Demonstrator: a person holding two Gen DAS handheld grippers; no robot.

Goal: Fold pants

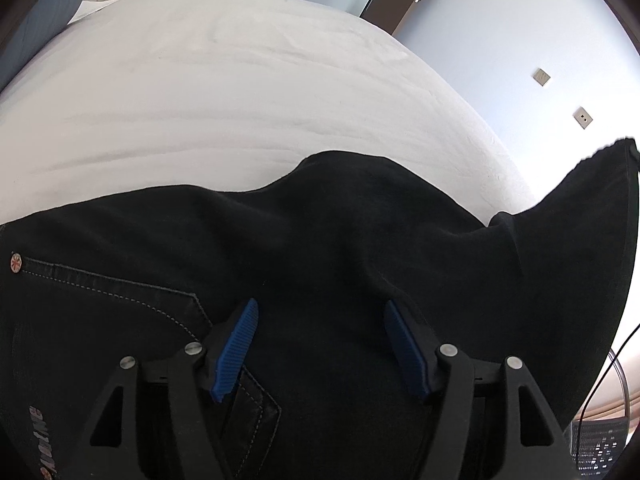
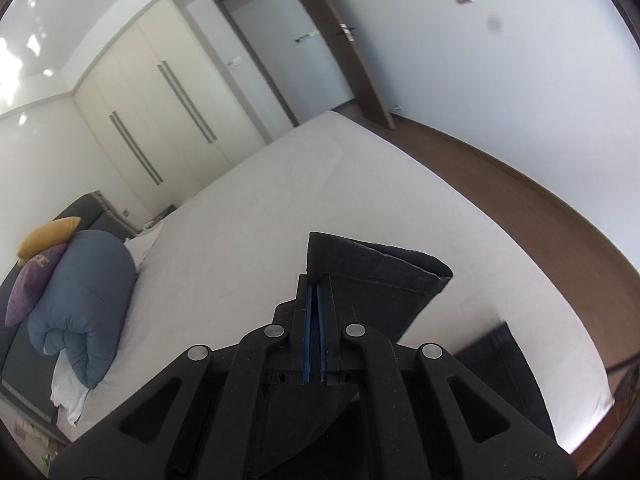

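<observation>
Right wrist view shows the right claw [image 2: 315,300] pinching the pants [image 2: 376,276] hem above the bed [image 2: 280,200], left claw [image 1: 320,344] spread, so carry it evenly onto the waistband.

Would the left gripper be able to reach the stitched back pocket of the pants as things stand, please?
Probably yes: the left gripper hangs open just over the pants, and the pocket lies uncovered beside its finger.

The pants [image 1: 320,240] ran past the frame's bottom edge; their printed logo [image 1: 40,440] below the rivet [image 1: 16,262] was unreadable.
</observation>
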